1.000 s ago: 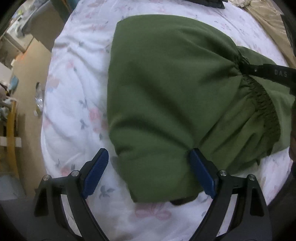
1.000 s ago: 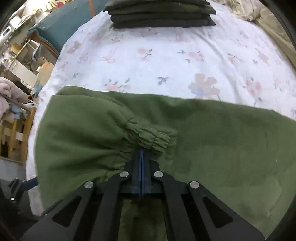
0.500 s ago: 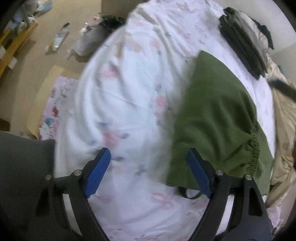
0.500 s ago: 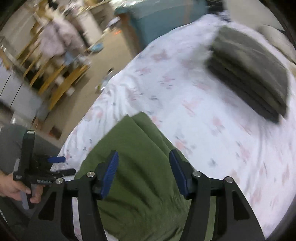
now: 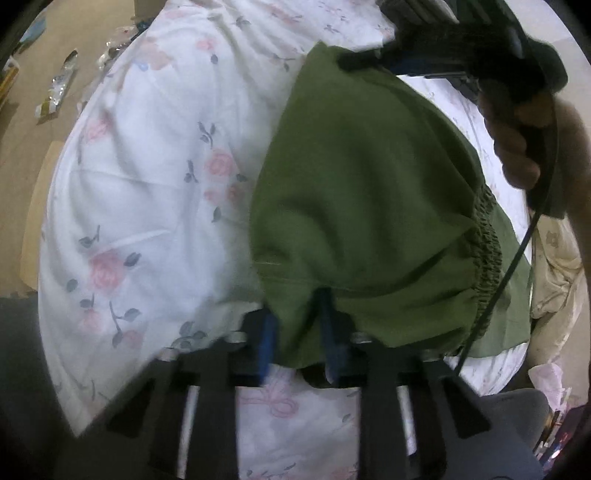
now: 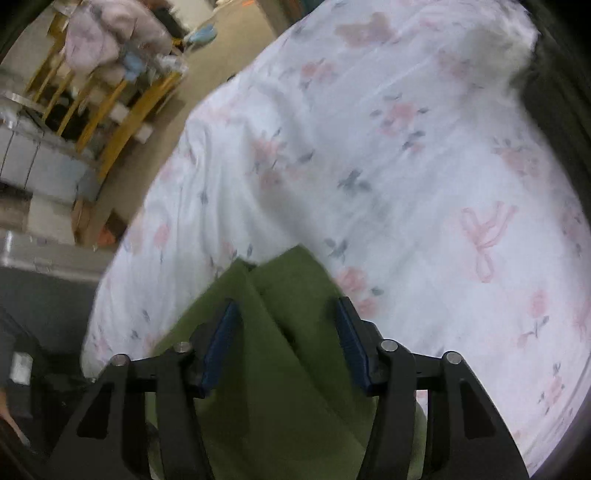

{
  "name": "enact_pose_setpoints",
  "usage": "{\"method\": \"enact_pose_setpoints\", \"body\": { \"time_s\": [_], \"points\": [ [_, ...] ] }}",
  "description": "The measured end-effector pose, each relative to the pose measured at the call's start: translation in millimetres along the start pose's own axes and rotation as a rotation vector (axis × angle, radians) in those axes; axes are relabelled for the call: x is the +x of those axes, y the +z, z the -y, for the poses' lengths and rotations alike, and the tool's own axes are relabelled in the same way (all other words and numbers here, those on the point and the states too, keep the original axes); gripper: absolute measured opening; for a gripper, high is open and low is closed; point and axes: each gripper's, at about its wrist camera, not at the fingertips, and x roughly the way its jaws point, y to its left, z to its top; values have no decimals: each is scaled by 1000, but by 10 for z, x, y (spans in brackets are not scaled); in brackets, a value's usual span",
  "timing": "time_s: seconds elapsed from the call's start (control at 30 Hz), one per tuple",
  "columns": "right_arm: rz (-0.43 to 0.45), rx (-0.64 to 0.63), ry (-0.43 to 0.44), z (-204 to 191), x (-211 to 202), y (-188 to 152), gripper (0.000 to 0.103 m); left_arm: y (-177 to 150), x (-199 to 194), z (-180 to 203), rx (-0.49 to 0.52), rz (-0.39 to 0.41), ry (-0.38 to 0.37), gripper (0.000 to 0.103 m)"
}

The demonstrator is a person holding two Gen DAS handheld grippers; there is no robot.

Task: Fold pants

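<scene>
Green pants [image 5: 369, 192] lie folded on the floral bed sheet [image 5: 147, 184], with the gathered elastic waistband [image 5: 487, 236] at the right. My left gripper [image 5: 298, 332] is closing at the near corner, and a bunched fold of green cloth is pinched between its blue pads. My right gripper [image 6: 286, 332] points down over the far corner of the pants [image 6: 280, 295]. Its jaws are closing, but the pads still stand apart with the cloth lying between them. In the left wrist view the right gripper [image 5: 354, 61] shows at the top, held by a person's hand [image 5: 517, 140].
A stack of dark folded clothes [image 5: 417, 11] sits at the far end of the bed. Beige bedding [image 5: 554, 277] lies to the right. The floor to the left holds litter [image 5: 55, 92], and a wooden rack with clothes [image 6: 110, 92] stands beyond the bed edge.
My left gripper went from wide open beside the pants to closed on their near corner. My right gripper let go of the waistband, opened, and swung to the far corner.
</scene>
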Motion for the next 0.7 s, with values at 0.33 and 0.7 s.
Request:
{"method": "enact_pose_setpoints", "body": {
  "time_s": [0.33,0.7],
  "points": [
    [119,15,-77,72,-208,-49,5,-36,-100,163,98,16,94,12],
    [223,119,32,-560,-912,-1557,18,-67,-430,179,84,127,136,51]
  ]
}}
